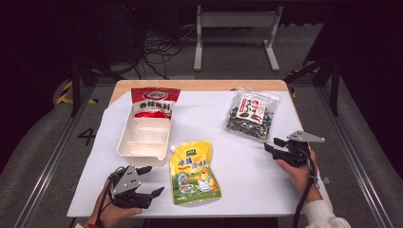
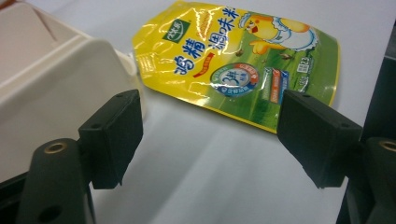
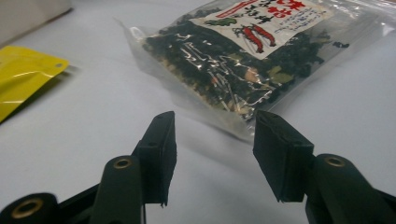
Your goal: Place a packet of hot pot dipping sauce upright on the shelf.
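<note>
A yellow-green spouted pouch [image 1: 194, 173] lies flat at the table's front centre, seen close up as the pouch [image 2: 233, 60] in the left gripper view. My left gripper [image 1: 151, 181] rests at the front left, open, empty, just left of it. A clear bag of dark dried food [image 1: 250, 115] lies at the back right; the bag [image 3: 243, 60] sits just beyond my right gripper's jaws. My right gripper [image 1: 273, 144] is open and empty, slightly short of the bag's near edge. A red packet [image 1: 153, 102] leans on the far end of a cream divided tray [image 1: 124, 140].
A white sheet [image 1: 247, 175] covers the wooden table. The cream tray's wall [image 2: 51, 74] stands close to the left jaw in the left gripper view. Beyond the table are cables on the floor and a white frame [image 1: 235, 21]. Bare sheet lies between pouch and right gripper.
</note>
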The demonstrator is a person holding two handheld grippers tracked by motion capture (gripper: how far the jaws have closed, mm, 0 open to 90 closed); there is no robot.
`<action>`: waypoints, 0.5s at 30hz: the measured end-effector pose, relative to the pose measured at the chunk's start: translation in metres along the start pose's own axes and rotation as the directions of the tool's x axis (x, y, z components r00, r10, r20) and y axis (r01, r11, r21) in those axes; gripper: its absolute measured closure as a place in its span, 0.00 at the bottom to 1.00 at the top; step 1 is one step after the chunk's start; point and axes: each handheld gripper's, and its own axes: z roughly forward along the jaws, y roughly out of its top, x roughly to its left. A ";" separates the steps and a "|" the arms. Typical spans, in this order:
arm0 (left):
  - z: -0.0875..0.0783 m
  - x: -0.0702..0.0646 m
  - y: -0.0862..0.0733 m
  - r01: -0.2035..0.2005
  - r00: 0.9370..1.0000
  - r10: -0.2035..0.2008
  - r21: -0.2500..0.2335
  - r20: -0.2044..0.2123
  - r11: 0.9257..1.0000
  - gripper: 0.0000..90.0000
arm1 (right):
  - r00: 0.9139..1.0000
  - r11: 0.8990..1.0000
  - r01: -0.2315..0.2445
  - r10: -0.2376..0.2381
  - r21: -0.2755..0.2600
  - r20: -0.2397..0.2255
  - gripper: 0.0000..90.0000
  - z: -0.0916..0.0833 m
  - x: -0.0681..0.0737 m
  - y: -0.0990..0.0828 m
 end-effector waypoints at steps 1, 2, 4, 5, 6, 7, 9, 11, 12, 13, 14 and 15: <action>0.001 -0.001 0.000 -0.008 1.000 0.008 0.006 -0.001 1.000 0.26 | 1.000 1.000 0.001 -0.001 -0.007 0.009 0.51 0.003 -0.002 0.002; 0.001 -0.001 0.000 -0.008 1.000 0.008 0.006 0.003 1.000 0.26 | 1.000 1.000 -0.012 0.013 -0.017 0.012 0.48 0.006 -0.005 0.003; 0.002 0.000 -0.001 -0.004 1.000 0.004 0.005 0.013 1.000 0.26 | 0.999 0.999 -0.029 0.029 -0.013 0.017 0.50 0.011 -0.008 0.004; 0.003 0.000 -0.001 -0.005 1.000 0.005 0.008 0.014 1.000 0.26 | 0.999 0.999 -0.036 0.037 -0.017 0.006 0.52 0.012 -0.009 0.004; 0.004 0.000 -0.001 -0.006 1.000 0.006 0.016 0.014 1.000 0.26 | 0.999 0.999 -0.037 0.037 -0.018 -0.010 0.56 0.014 -0.009 0.004; 0.005 0.000 -0.002 -0.008 1.000 0.008 0.021 0.017 1.000 0.26 | 0.999 0.999 -0.030 0.029 -0.013 -0.019 0.60 0.016 -0.008 0.005; 0.006 -0.001 -0.002 -0.013 1.000 0.013 0.025 0.020 1.000 0.26 | 1.000 1.000 -0.010 0.010 0.001 -0.029 0.68 0.019 -0.004 0.006; 0.007 -0.001 -0.002 -0.015 1.000 0.014 0.029 0.024 0.999 0.26 | 0.999 1.000 0.001 -0.001 0.005 -0.040 0.76 0.020 -0.002 0.005; 0.007 -0.001 -0.002 -0.012 1.000 0.012 0.028 0.026 1.000 0.26 | 0.999 1.000 0.005 -0.004 0.009 -0.036 0.80 0.021 -0.002 0.005; 0.007 -0.001 -0.002 -0.011 1.000 0.011 0.027 0.026 1.000 0.26 | 0.999 1.000 0.003 -0.002 0.017 -0.033 0.83 0.022 -0.002 0.005; 0.008 0.000 -0.002 -0.012 1.000 0.011 0.027 0.027 1.000 0.26 | 1.000 1.000 0.001 -0.001 0.022 -0.030 0.83 0.022 -0.002 0.004; 0.008 0.000 -0.002 -0.012 1.000 0.011 0.028 0.029 1.000 0.26 | 0.999 1.000 -0.002 0.003 0.027 -0.032 0.82 0.023 -0.002 0.003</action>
